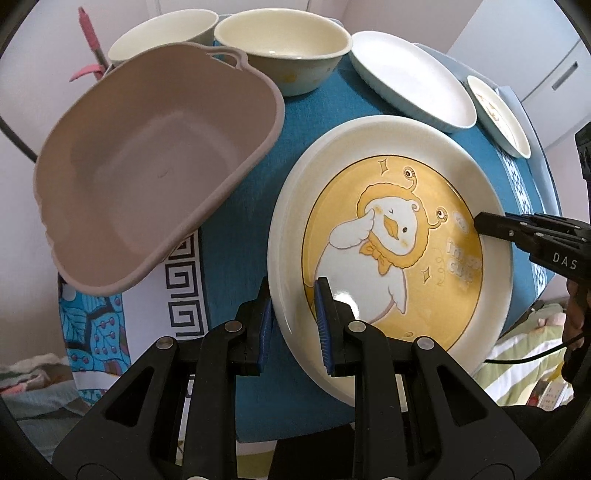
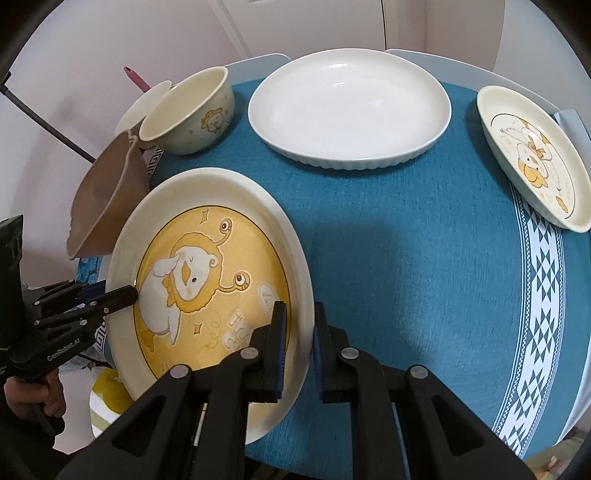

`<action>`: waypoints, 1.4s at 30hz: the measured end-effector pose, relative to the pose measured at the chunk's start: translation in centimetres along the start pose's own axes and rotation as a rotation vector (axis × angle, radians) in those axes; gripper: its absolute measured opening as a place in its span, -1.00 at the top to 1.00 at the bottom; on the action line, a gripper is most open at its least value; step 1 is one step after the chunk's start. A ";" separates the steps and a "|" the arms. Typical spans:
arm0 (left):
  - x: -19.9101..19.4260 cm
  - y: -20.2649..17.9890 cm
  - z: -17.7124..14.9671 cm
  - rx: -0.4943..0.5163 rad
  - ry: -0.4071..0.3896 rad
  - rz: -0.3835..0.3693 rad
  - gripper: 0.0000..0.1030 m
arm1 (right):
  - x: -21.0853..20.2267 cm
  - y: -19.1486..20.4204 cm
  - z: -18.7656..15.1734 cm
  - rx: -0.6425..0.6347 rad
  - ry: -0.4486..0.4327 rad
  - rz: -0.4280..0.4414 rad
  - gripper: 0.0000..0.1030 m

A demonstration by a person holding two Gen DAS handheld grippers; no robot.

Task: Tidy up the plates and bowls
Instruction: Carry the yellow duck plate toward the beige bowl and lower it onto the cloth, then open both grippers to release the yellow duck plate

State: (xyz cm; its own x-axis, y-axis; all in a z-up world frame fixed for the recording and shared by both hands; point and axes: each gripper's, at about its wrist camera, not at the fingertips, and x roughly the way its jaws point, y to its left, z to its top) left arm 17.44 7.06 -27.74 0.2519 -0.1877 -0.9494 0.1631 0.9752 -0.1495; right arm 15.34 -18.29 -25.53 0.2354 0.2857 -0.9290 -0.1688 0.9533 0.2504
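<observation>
A large cream plate with a yellow duck picture (image 1: pixel 388 236) is held tilted above the blue tablecloth. My left gripper (image 1: pixel 293 314) is shut on its near rim, one finger each side. My right gripper (image 2: pixel 299 343) is shut on the opposite rim of the same plate (image 2: pixel 207 273); it shows at the right of the left wrist view (image 1: pixel 480 221). A pink-beige plastic basin (image 1: pixel 155 162) lies tilted to the plate's left. Two cream bowls (image 1: pixel 284 48) (image 1: pixel 162 33), a white oval dish (image 2: pixel 351 107) and a smaller duck plate (image 2: pixel 532 155) stand further back.
The round table has a blue cloth (image 2: pixel 406 277) with a white patterned border near its edge. A pink-handled tool (image 1: pixel 88 40) stands behind the basin. White cabinets and walls lie beyond; bedding shows below the table edge.
</observation>
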 end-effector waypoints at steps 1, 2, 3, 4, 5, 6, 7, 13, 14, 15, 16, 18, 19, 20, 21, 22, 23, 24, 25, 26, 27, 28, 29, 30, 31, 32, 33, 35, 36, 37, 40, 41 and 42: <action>0.0 0.0 0.1 -0.001 -0.002 -0.002 0.64 | 0.0 -0.2 -0.1 0.011 -0.001 0.005 0.77; 0.0 -0.1 0.2 -0.001 -0.004 -0.004 0.64 | 0.0 -0.4 -0.2 0.019 0.001 0.005 0.77; 0.1 -0.1 0.4 0.000 -0.007 -0.005 0.64 | 0.2 -0.6 -0.2 0.029 0.007 0.003 0.77; 0.1 -0.2 0.4 0.004 -0.010 -0.002 0.64 | 0.3 -0.6 -0.3 0.034 0.012 0.002 0.76; 0.0 -0.3 0.4 0.007 -0.010 0.001 0.64 | 0.3 -0.6 -0.4 0.039 0.010 0.008 0.74; 0.0 -0.3 0.4 0.010 -0.011 0.004 0.64 | 0.3 -0.6 -0.5 0.042 0.006 0.007 0.73; 0.0 -0.4 0.3 0.010 -0.012 0.004 0.64 | 0.4 -0.5 -0.6 0.042 0.004 0.005 0.73; -0.6 -0.9 0.2 0.019 -0.036 0.038 0.57 | 0.3 -1.1 -1.2 0.074 -0.011 0.014 0.73; -0.7 -1.1 0.2 0.025 -0.040 0.051 0.47 | 0.2 -1.2 -1.2 0.081 -0.012 0.017 0.73; -0.7 -1.3 0.1 0.028 -0.040 0.066 0.21 | 0.2 -1.4 -1.3 0.086 -0.013 0.021 0.73; -0.7 -1.3 0.2 0.029 -0.040 0.072 0.01 | -0.1 -1.6 -1.4 0.088 -0.013 0.022 0.72; -1.1 -1.6 0.1 0.027 -0.057 0.077 -0.46 | -0.3 -1.5 -1.4 0.082 -0.021 0.014 0.66; -1.3 -1.6 0.1 0.025 -0.062 0.079 -0.47 | -0.4 -1.5 -1.4 0.078 -0.026 0.010 0.48; -1.5 -1.8 0.0 0.025 -0.063 0.082 -0.47 | -0.5 -1.3 -1.4 0.073 -0.031 0.011 0.33; -1.6 -1.9 0.0 0.025 -0.061 0.087 -0.47 | -0.7 -1.3 -1.5 0.068 -0.035 0.017 -0.06; -2.0 -2.2 -0.2 0.025 -0.060 0.089 -0.47 | -0.9 -1.3 -1.6 0.063 -0.038 0.021 -0.33; -2.4 -2.4 -0.3 0.024 -0.064 0.085 -0.47 | -1.2 -1.3 -1.6 0.058 -0.032 0.023 -0.34; -3.4 -2.7 -0.5 0.023 -0.079 0.077 -0.47 | -1.6 -1.3 -1.6 0.049 -0.012 0.027 -0.34; -4.1 -3.0 -0.5 0.025 -0.091 0.075 -0.47 | -2.1 -1.3 -1.5 0.042 -0.010 0.024 -0.34; -5.2 -3.4 -0.4 0.031 -0.111 0.076 -0.47 | -2.8 -1.2 -1.3 0.035 -0.021 0.018 -0.34; -6.0 -3.7 -0.3 0.034 -0.127 0.076 -0.47 | -4.2 -1.2 -1.0 0.028 -0.045 0.010 -0.34; -7.5 -4.0 0.1 0.040 -0.164 0.071 -0.47 | -5.1 -1.2 -0.7 0.025 -0.064 0.009 -0.34; -8.9 -4.4 0.7 0.044 -0.204 0.065 -0.47 | -6.3 -1.0 -0.3 0.022 -0.091 0.007 -0.34; -10.4 -4.8 1.5 0.049 -0.245 0.057 -0.47 | -7.9 -1.0 0.2 0.017 -0.132 0.002 -0.34; -11.4 -4.9 2.0 0.050 -0.272 0.049 -0.47 | -9.0 -1.1 0.7 0.013 -0.162 -0.003 -0.34; -12.6 -5.1 2.9 0.048 -0.303 0.037 -0.48 | -10.3 -1.2 1.2 0.008 -0.199 -0.008 -0.34; -14.2 -5.6 4.1 0.041 -0.349 0.015 -0.64 | -11.8 -1.3 1.8 0.005 -0.242 -0.006 -0.34; -15.8 -6.3 5.9 0.031 -0.409 -0.008 -0.99 | -14.5 -1.7 3.3 -0.004 -0.330 0.008 -0.53; -16.7 -6.8 7.1 0.020 -0.459 -0.023 -0.99 | -15.4 -1.8 3.9 -0.009 -0.367 0.009 -0.95; -17.0 -7.0 7.7 0.015 -0.474 -0.037 -0.99 | -16.4 -1.9 5.0 -0.020 -0.419 0.013 -1.00; -16.5 -8.1 10.1 -0.020 -0.462 -0.078 -0.99 | -18.3 -2.7 7.5 -0.063 -0.479 -0.025 -1.00; -16.1 -8.3 10.4 -0.034 -0.458 -0.080 -0.99 | -18.5 -3.0 8.4 -0.084 -0.464 -0.053 -1.00; -15.4 -8.7 10.9 -0.064 -0.450 -0.077 -0.99 | -18.3 -3.6 9.5 -0.110 -0.434 -0.091 -1.00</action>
State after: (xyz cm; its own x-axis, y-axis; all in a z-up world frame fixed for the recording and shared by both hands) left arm 22.54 0.23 -8.79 0.6330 -0.2783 -0.7224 0.1422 0.9591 -0.2448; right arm 20.71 -26.04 -6.82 0.6296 0.2387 -0.7393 -0.2244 0.9669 0.1210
